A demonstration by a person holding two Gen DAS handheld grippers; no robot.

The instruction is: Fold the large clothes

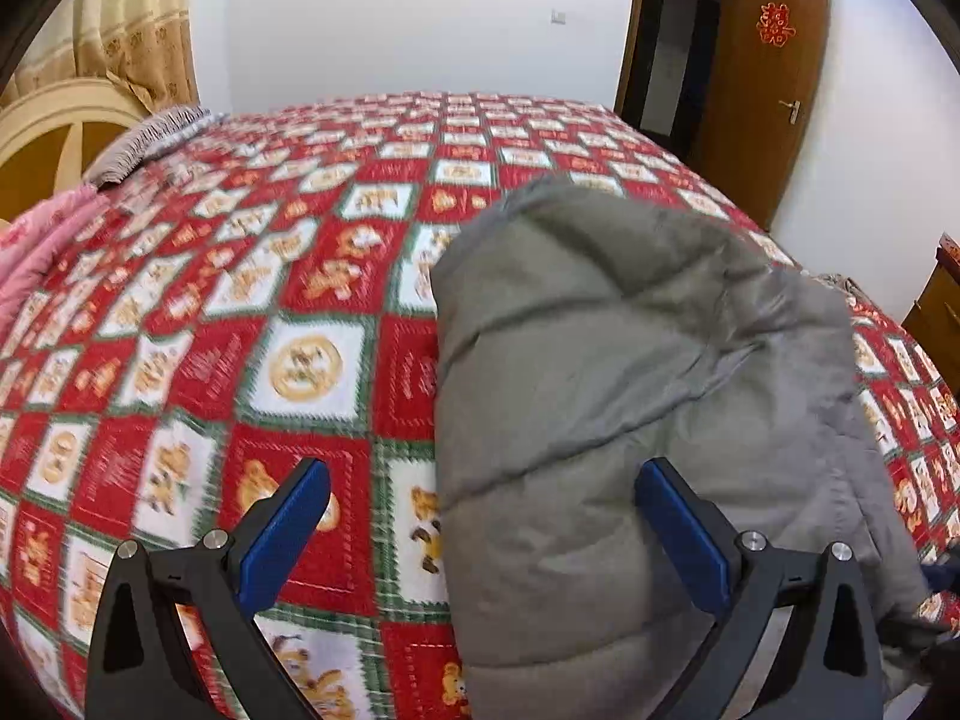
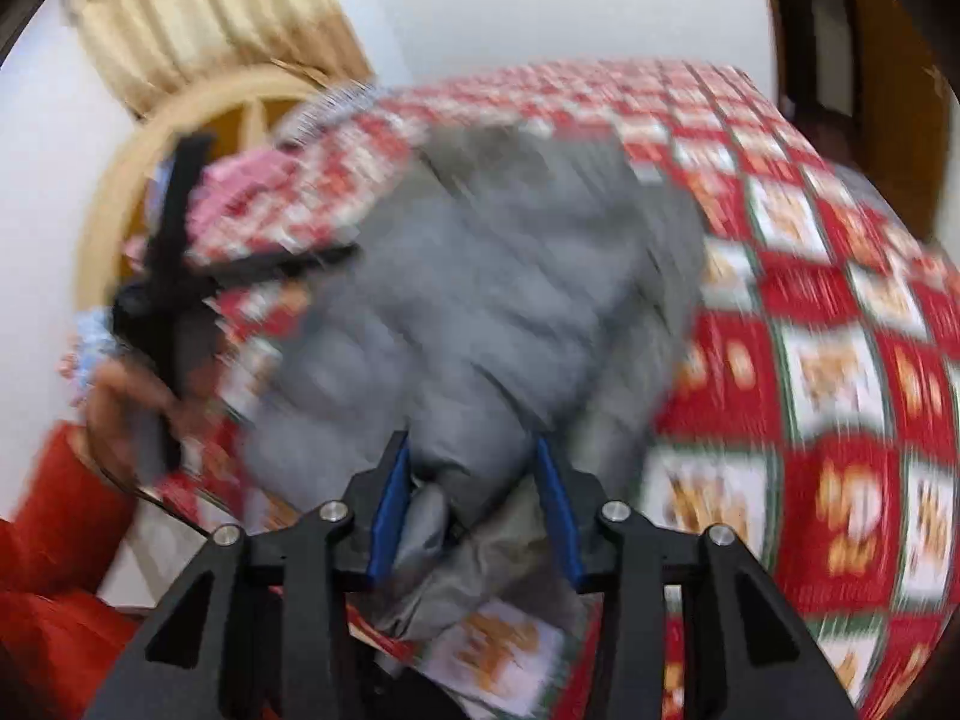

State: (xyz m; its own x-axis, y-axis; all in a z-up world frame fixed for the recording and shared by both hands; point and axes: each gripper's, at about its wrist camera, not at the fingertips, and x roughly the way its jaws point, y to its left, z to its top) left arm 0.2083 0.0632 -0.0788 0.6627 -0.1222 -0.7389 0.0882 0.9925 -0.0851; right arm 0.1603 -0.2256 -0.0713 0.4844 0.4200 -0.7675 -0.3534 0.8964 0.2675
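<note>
A grey-green padded jacket lies folded in a bundle on the red patterned bedspread. My left gripper is open and empty, held above the jacket's near left edge. In the blurred right wrist view the jacket fills the middle. My right gripper is part closed, with a thick fold of the jacket between its blue pads. The left gripper and the hand holding it show at the left of that view.
A pink quilt and a grey pillow lie at the bed's far left by a wooden headboard. An open brown door stands at the back right. A wooden cabinet is at the right.
</note>
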